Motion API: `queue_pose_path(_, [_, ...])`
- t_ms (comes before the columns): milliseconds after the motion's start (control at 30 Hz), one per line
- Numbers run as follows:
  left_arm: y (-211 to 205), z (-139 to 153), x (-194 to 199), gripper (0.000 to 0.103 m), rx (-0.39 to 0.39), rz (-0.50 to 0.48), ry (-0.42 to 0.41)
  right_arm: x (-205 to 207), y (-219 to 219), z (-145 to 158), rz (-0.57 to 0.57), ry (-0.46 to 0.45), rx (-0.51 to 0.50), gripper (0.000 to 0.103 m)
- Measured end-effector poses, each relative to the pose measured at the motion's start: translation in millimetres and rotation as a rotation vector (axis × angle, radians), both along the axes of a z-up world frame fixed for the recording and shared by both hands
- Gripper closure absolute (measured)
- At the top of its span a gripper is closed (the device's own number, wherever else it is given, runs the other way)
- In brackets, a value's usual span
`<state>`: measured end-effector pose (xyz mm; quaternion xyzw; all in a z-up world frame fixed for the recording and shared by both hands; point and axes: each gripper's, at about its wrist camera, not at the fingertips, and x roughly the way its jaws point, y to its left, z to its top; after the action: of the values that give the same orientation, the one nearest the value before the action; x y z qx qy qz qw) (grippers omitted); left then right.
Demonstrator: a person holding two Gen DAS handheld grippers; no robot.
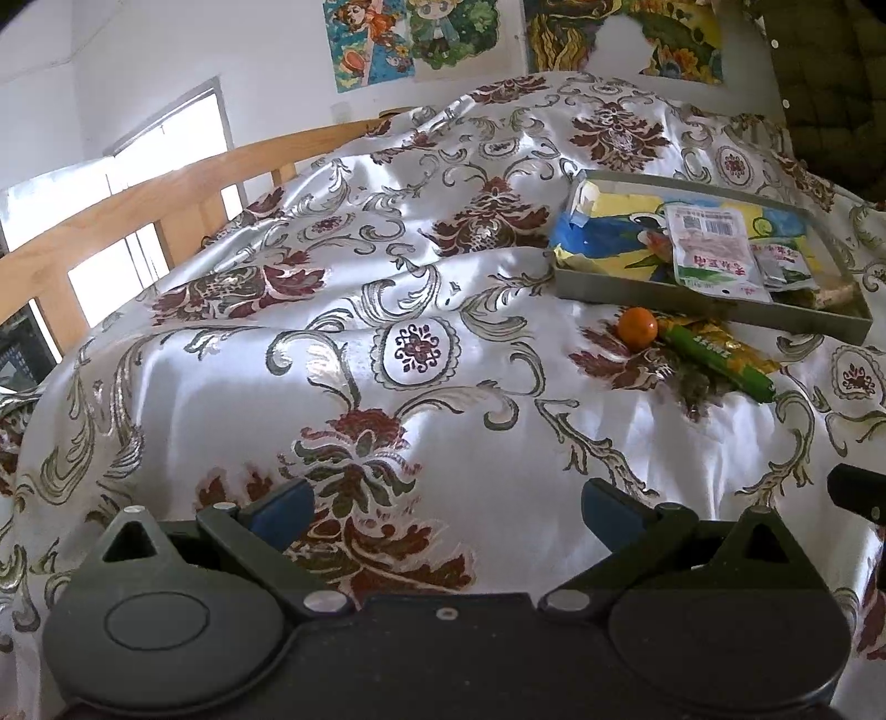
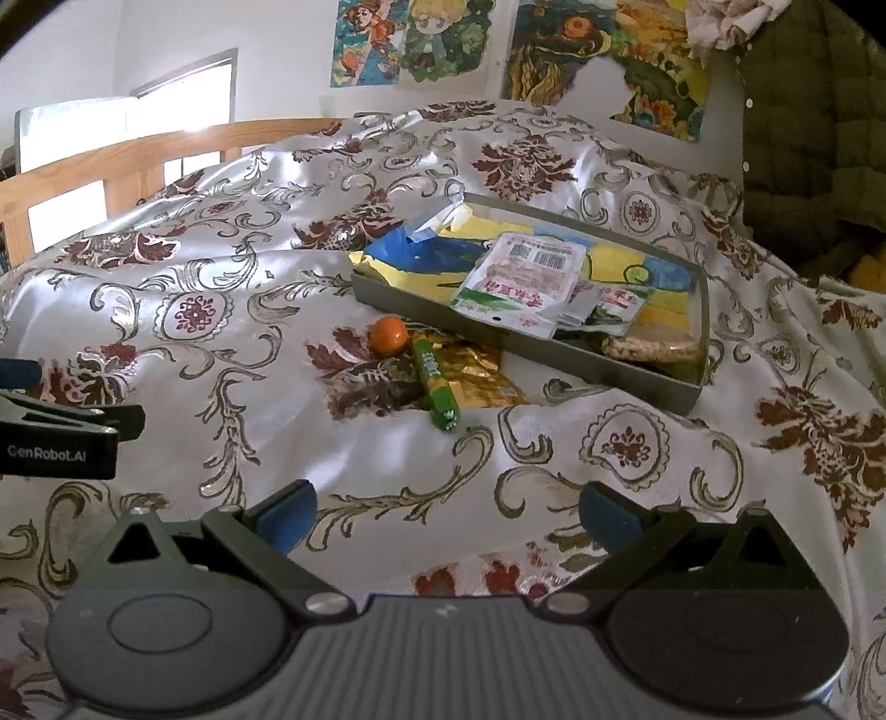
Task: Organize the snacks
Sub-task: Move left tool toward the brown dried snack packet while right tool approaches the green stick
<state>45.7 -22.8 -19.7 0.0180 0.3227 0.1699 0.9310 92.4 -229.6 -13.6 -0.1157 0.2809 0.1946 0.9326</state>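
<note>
A grey tray [image 2: 559, 357] [image 1: 659, 296] lies on a flowered satin cloth and holds several snack packets, with a white barcode packet [image 2: 520, 282] [image 1: 711, 252] on top. In front of the tray lie a small orange [image 2: 389, 334] [image 1: 637, 327], a green sausage stick [image 2: 436, 385] [image 1: 720, 363] and a gold packet [image 2: 476, 371] under the stick. My left gripper [image 1: 446, 512] is open and empty, low over the cloth, left of the snacks. My right gripper [image 2: 446, 512] is open and empty, near the cloth, in front of the snacks.
A wooden bed rail [image 1: 138, 216] [image 2: 111, 160] runs along the far left. Posters [image 2: 410, 39] hang on the back wall. A dark green quilted coat [image 2: 819, 122] hangs at the right. The left gripper's body [image 2: 55, 437] shows at the right wrist view's left edge.
</note>
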Motion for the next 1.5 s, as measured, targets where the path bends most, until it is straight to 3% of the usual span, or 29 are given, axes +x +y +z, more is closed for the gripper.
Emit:
queue_pose_path(133, [1,2,8,0.001,0.011,-0.007,-0.007,7,0,-1,-0.018,-0.041,-0.037,0.000])
queue_pose_path(433, [4,6,42,0.001,-0.008,-0.030,-0.015,31,-6,-8,-0.055,-0.042,-0.034,0.000])
queue_pose_path(967, [4,6,114,0.001,-0.007,-0.231,0.049,60,13,-32,-0.013,-0.111,-0.116,0.000])
queue_pose_path(1133, [0,4,127,0.001,-0.025,-0.290,0.072,64,15,-36,-0.008,-0.134,-0.098,0.000])
queue_pose_path(1500, [-12,2,147,0.001,-0.013,-0.385,0.090,71,22,-43,0.027,-0.170,-0.097,0.009])
